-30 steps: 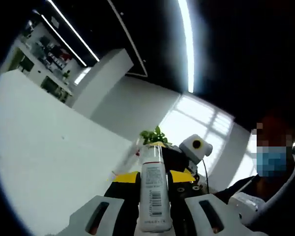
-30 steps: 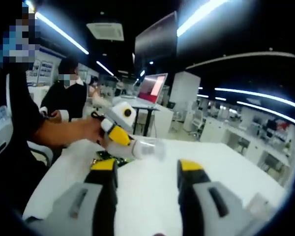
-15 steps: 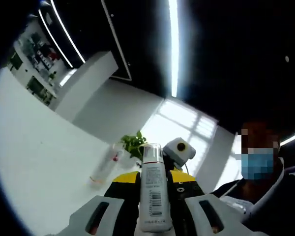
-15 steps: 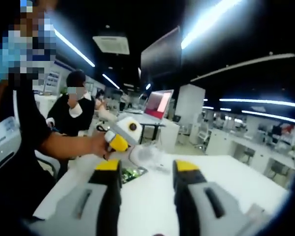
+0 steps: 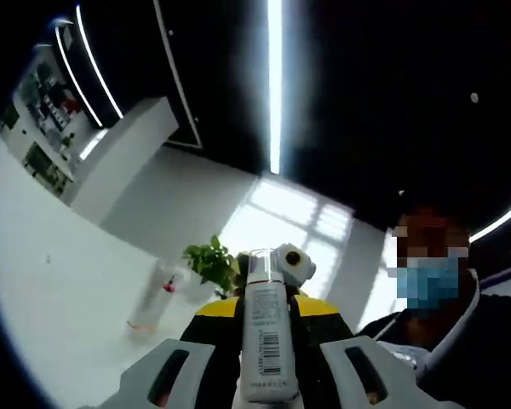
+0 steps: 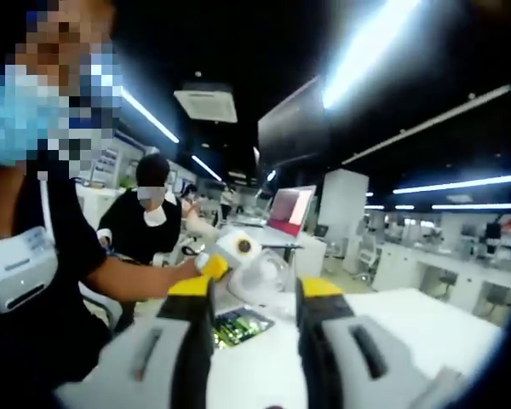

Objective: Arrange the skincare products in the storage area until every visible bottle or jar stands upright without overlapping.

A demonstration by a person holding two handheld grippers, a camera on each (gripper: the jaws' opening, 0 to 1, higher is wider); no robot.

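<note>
The white tabletop (image 5: 60, 298) ran under long ceiling light strips (image 5: 274, 85), a potted plant (image 5: 211, 262) near its far edge and a clear bottle (image 5: 153, 296) standing beside it. The left gripper (image 5: 268, 375) had its jaws clamped on a white barcoded bottle (image 5: 265, 336), long axis pointing straight away, cap foremost. The right gripper (image 6: 254, 294) had its jaws apart around the clear bottle end (image 6: 260, 277), not touching that I could tell.

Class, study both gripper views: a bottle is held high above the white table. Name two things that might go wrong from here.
1. The left gripper grips the white barcode bottle lifted well above the white table; if it slips, it may fall and roll.
2. A clear bottle stands on the table beside a green plant; lowering the held bottle carelessly might topple it.
</note>
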